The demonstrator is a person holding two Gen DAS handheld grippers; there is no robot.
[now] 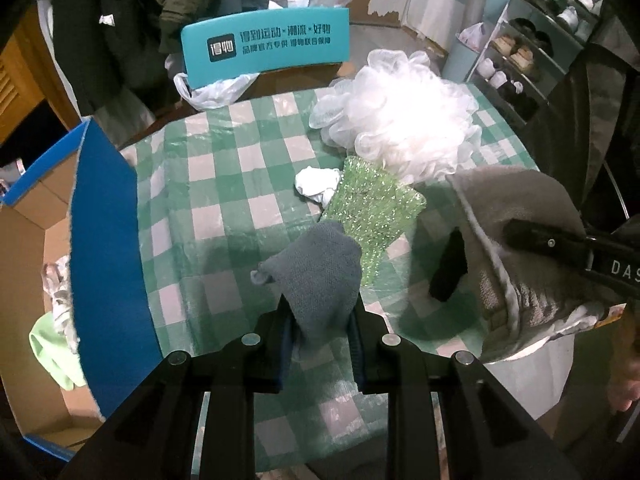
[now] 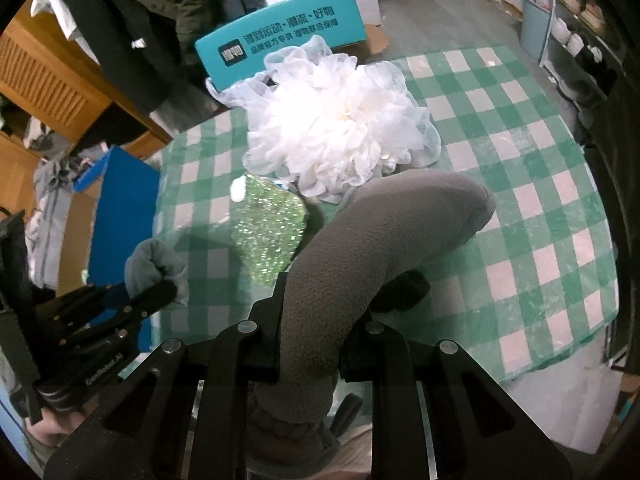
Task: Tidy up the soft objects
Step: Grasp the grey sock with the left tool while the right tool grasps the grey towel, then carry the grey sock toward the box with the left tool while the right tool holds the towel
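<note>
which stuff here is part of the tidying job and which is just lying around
Job: left gripper holding blue-grey cloth; right gripper holding grey fleece slipper; white bath pouf; green glitter cloth; cardboard box.

Lying about: teal box; shoe rack; hanging coats.

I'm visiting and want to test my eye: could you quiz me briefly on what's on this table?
1. True or false: both the left gripper and the right gripper are holding something.
2. Which lies beside the white bath puff: A) a red towel, B) a sparkly green cloth, C) a book?
3. What colour is the open cardboard box's upright flap?

Key: 1 true, a blue-grey cloth and a grey fleece item; 2 B; 3 blue.
</note>
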